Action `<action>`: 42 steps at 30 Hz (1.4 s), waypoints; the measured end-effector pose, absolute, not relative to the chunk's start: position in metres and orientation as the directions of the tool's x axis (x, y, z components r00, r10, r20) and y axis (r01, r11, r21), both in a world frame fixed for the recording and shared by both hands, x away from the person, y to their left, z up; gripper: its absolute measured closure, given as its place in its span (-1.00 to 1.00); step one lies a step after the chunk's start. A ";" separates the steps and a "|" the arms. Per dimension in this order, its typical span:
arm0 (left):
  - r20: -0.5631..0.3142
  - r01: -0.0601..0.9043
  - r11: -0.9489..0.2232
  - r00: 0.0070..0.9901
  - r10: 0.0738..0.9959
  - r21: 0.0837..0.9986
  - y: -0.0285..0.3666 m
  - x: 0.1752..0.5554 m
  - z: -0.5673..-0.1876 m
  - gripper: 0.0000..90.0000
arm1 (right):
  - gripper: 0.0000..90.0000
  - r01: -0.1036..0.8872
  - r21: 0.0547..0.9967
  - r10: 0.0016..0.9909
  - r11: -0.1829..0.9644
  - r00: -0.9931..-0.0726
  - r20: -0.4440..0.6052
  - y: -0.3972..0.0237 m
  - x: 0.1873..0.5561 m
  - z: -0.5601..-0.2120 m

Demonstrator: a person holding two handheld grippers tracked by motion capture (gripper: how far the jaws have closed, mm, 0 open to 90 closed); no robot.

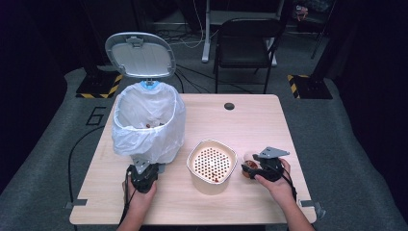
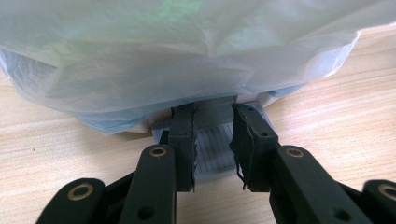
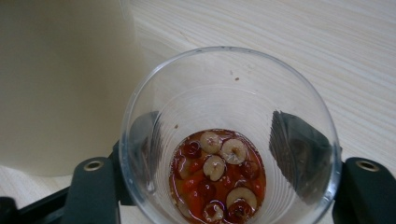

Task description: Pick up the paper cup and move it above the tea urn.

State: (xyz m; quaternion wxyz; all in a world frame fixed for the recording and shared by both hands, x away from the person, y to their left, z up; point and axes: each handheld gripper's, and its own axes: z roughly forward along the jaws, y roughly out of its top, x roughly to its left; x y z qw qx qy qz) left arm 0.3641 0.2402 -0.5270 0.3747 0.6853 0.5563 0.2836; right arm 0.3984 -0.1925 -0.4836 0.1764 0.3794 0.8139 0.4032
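The left claw is pressed shut on the bin pedal, keeping the lid up. The right claw brackets the cup of fruit tea on the table beside the strainer; whether its pads bite yet, I cannot tell. Squeeze gently, lift level, keep the pedal down.

Bright table, dark surroundings; high view perhaps slightly soft.
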 end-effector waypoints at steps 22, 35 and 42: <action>-0.027 0.550 -0.101 0.220 0.975 0.829 0.240 0.364 -0.527 0.55 | -0.19 0.379 0.813 0.716 0.443 -0.695 -0.066 -0.197 0.426 -0.427; -0.027 0.550 -0.101 0.220 0.975 0.829 0.240 0.364 -0.527 0.55 | -0.19 0.324 0.804 0.666 0.498 -0.737 -0.115 -0.173 0.454 -0.398; -0.025 0.550 -0.102 0.220 0.975 0.829 0.240 0.364 -0.527 0.55 | -0.19 0.285 0.810 0.630 0.513 -0.766 -0.130 -0.161 0.462 -0.390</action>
